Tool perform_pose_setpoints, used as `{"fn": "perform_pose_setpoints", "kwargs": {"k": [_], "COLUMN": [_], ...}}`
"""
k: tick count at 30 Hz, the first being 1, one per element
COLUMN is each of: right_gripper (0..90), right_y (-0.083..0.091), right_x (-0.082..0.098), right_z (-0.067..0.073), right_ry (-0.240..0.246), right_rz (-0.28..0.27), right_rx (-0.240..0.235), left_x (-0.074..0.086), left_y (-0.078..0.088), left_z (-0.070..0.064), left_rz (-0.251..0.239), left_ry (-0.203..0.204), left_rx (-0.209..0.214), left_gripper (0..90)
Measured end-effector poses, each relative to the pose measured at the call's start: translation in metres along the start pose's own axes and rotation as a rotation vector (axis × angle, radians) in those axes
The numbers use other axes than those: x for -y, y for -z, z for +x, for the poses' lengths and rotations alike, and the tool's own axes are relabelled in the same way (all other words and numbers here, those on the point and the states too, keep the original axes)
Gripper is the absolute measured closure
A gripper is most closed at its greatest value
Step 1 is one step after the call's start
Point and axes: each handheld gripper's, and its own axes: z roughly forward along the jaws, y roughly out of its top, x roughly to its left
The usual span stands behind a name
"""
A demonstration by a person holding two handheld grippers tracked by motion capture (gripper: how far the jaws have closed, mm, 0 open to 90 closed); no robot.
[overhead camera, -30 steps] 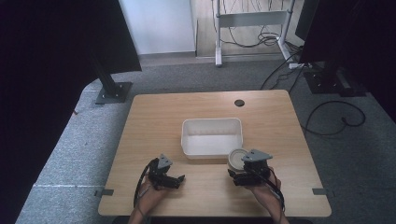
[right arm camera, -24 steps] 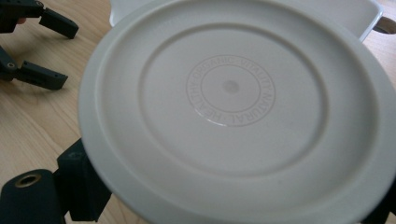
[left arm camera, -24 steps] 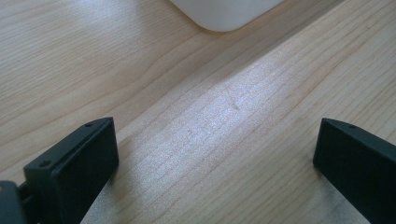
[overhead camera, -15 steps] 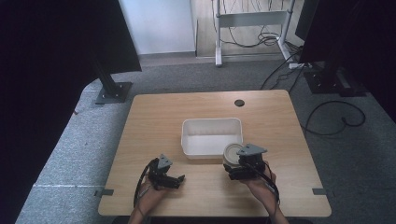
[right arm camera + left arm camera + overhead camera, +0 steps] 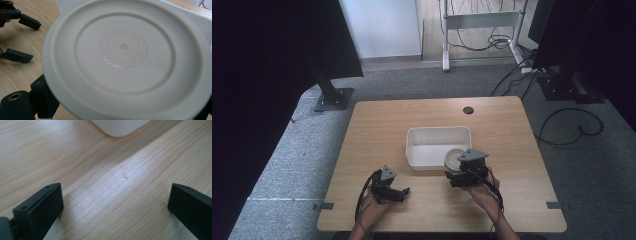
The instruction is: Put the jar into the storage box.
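Over the tray (image 5: 438, 135), right tool (image 5: 460, 170) holds lid (image 5: 454, 159).

Counter layout: tray in the middle, a gripper at each near corner of it.

The tray (image 5: 438, 146) sits on the counter (image 5: 377, 125) around its centre, and a small round hole (image 5: 468, 110) lies behind it toward the far edge. The right gripper (image 5: 464, 172) is at the tray's near right corner, holding a round lid (image 5: 127, 60) over that corner. The left gripper (image 5: 398, 191) rests on the counter nearer the person, to the left of the tray and apart from it.
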Motion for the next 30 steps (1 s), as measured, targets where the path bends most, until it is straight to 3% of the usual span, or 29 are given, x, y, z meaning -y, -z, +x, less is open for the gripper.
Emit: {"fn": "perform_pose_setpoints", "kwargs": {"k": [30], "right_gripper": [9.2], "right_y": [-0.045], "right_x": [-0.03], "right_z": [0.004], "right_ry": [0.02], "right_rz": [0.005], "right_rx": [0.021], "left_x": [0.0], "left_y": [0.0], "left_z": [0.0], "left_rz": [-0.001], "left_ry": [0.0], "left_rx": [0.001], "left_gripper": [0.0]}}
